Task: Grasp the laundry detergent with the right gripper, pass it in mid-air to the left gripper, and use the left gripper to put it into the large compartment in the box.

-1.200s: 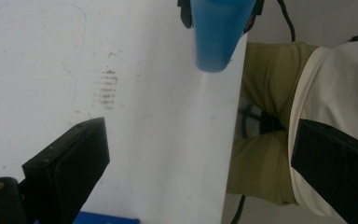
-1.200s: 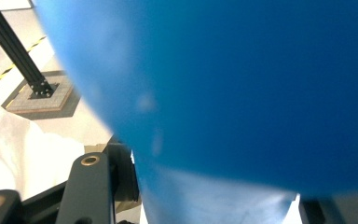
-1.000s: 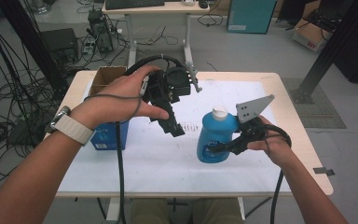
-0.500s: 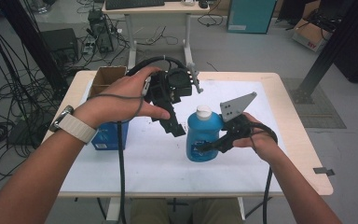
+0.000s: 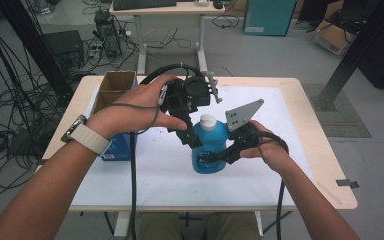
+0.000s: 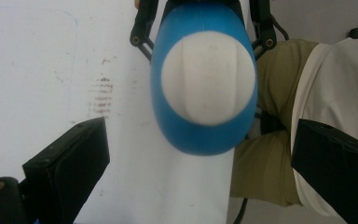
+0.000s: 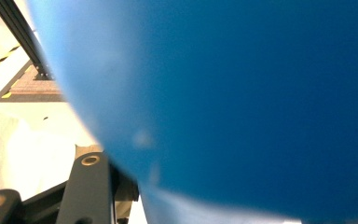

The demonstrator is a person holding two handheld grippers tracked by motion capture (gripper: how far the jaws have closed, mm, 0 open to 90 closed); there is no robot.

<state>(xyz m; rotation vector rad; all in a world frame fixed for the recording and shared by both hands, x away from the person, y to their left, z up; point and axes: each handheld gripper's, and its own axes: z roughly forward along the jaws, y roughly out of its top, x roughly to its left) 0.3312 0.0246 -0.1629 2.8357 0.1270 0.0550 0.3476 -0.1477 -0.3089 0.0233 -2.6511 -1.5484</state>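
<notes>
Right tool (image 5: 215,159) is clamped on the lower body of the blue bottle (image 5: 209,147), coming in from the right-hand side, grey plate sticking up beside the cap. In the right gripper view the bottle's blue wall (image 7: 223,93) sits hard against the lens, so it's a tight, close grip.

Bottle is upright near the middle of the counter (image 5: 300,200), over the white sheet (image 5: 155,175), slightly toward the near edge. Whether its base is touching the sheet or lifted just off it, I can't tell. White cap (image 5: 208,120) is on.

Left tool (image 5: 189,136) hangs right above and just left of the bottle, pointing down, one finger tip beside the shoulder. Jaws stand wide: in the left gripper view the two black pads sit far apart at the bottom corners, with the cap (image 6: 208,77) and the blue shoulder between them but farther off, not touched. Nothing held in it. Same view shows the right tool's linkage (image 6: 140,28) either side of the bottle.

Farther back, near the left edge: a blue box (image 5: 120,145) partly hidden behind the left wrist, and an open cardboard box (image 5: 112,87) behind it at the far left corner.
</notes>
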